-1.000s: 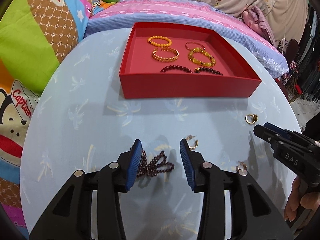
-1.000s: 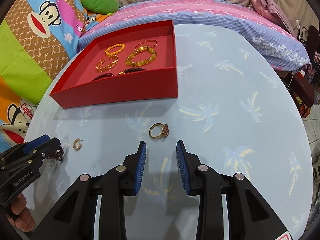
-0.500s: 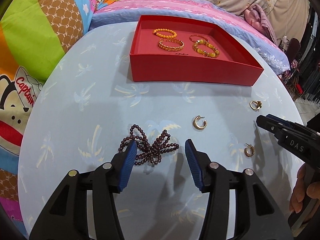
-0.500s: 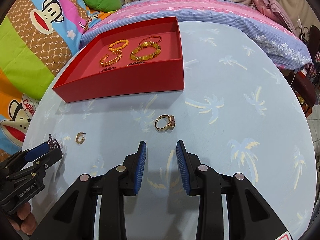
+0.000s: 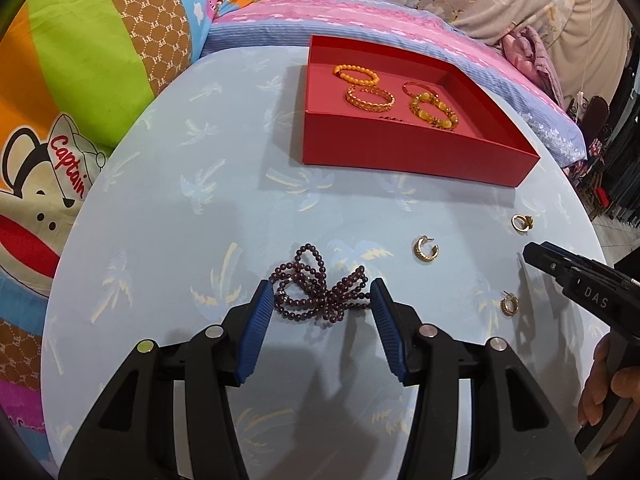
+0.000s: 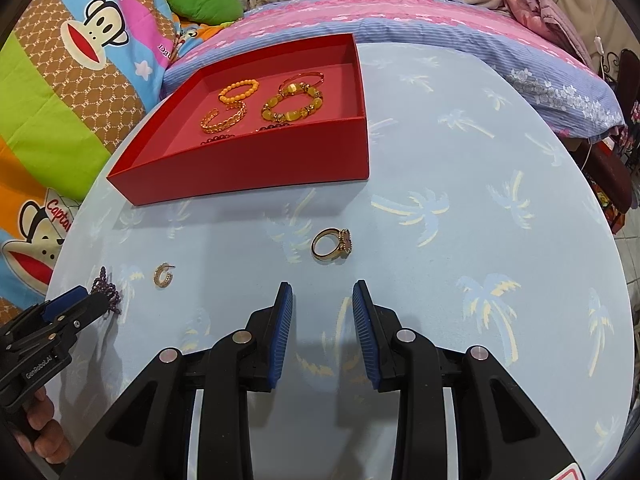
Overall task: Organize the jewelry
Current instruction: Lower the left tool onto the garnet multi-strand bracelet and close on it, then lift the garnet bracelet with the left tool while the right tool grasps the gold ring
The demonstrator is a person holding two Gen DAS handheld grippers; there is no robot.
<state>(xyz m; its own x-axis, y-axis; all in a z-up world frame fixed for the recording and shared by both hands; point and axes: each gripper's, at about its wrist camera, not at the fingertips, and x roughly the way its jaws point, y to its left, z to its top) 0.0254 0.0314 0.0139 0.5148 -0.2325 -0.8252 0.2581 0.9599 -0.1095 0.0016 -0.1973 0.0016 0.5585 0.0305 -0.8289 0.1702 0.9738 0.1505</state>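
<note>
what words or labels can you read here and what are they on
"DAS": on the right gripper, seen from the left wrist.
"GenRobot.AI": on the left gripper, small but legible.
"Captain": on the cartoon monkey's cap on the blanket.
"PF": repeated on the blanket's brown patch.
Nothing else is readable.

Bench point(image 5: 168, 216): round, covered in pale blue cloth with palm-tree print.
Red tray point(image 5: 400, 152): far side of the bench, bracelets inside.
Purple bead strand point(image 5: 320, 288): bunched on the cloth, near side.
Gold hoop earrings: one point(image 5: 425, 249) beside the beads, another point(image 5: 509, 305) farther right.
Gold ring point(image 6: 331, 244): before the tray's near wall.
</note>
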